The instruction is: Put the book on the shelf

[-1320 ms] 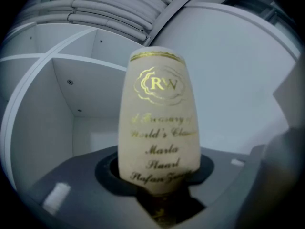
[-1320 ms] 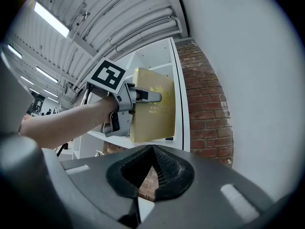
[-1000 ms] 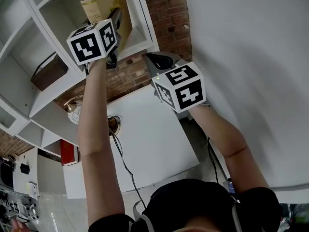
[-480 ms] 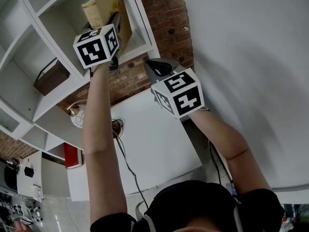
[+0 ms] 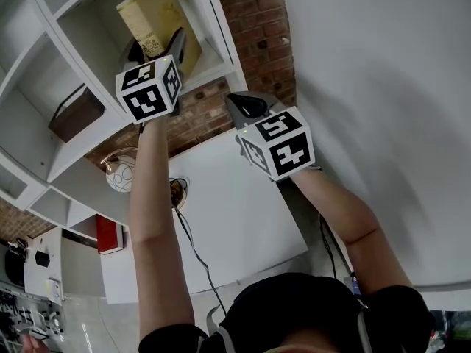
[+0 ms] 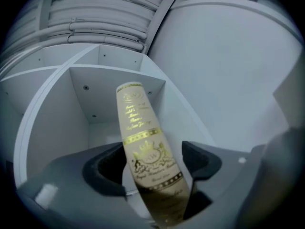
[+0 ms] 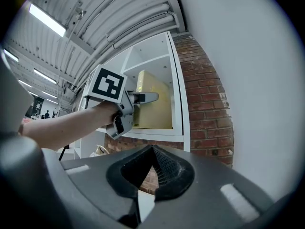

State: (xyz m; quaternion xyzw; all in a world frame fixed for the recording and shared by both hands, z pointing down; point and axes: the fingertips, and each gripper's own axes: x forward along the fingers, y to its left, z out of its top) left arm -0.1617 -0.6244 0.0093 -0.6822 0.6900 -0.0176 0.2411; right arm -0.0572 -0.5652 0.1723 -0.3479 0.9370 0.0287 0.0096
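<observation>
The left tongs point(image 6: 153, 162) are standing wide, their jaws having just been opening. The book point(image 5: 151, 17) is leaning tilted between them, unpressed, in the shelf's point(image 5: 218, 46) right-edge compartment. The right tongs point(image 7: 151, 168) are sitting closed and empty.

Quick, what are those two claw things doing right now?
Left gripper: open, jaws just been opening; book stands between them.
Right gripper: shut, empty.
</observation>
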